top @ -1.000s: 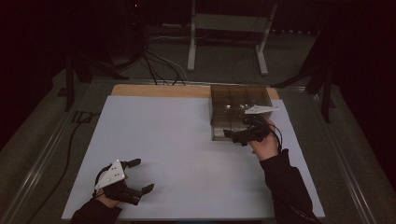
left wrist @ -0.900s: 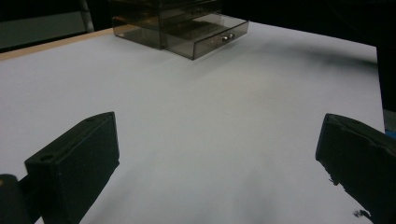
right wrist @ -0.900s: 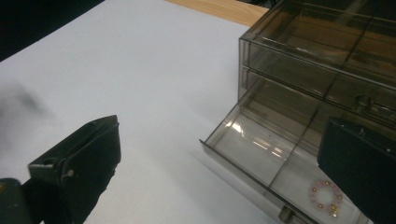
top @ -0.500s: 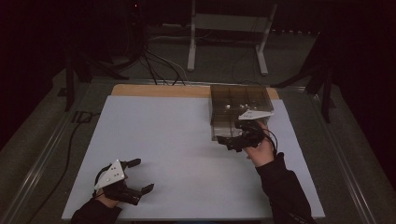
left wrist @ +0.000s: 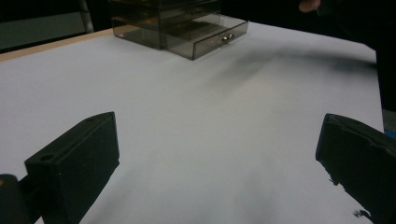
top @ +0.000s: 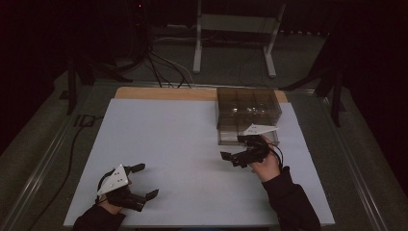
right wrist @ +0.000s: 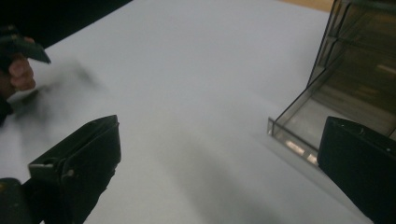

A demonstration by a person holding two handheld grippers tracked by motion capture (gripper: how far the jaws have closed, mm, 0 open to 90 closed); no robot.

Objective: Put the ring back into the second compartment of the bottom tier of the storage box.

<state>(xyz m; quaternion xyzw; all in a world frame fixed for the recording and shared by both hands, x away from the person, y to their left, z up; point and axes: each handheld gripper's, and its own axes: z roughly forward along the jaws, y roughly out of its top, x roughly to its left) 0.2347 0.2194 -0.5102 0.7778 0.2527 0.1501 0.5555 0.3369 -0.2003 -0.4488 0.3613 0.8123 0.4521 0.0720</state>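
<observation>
A smoky clear drawer unit (top: 248,108) stands at the far right of the white table sheet (top: 178,139). Its bottom drawer (right wrist: 303,123) is slid out; the small knob (left wrist: 227,36) on its front shows in the left gripper view. My right gripper (top: 233,147) hovers just in front and left of that drawer, open, with nothing between its jaws (right wrist: 219,163). At the near left, my left gripper (top: 146,180) rests low over the sheet, open and empty (left wrist: 219,158), pointing toward the drawer unit (left wrist: 163,18).
A wooden strip (top: 163,93) borders the sheet's far edge. Cables (top: 77,139) run along the floor at the left, and a metal stand (top: 231,43) rises behind the table. The person's left hand (right wrist: 16,70) shows far off in the right gripper view.
My right gripper has drawn back from the drawer front, a little toward the person and to the left. The left gripper has stayed put.
</observation>
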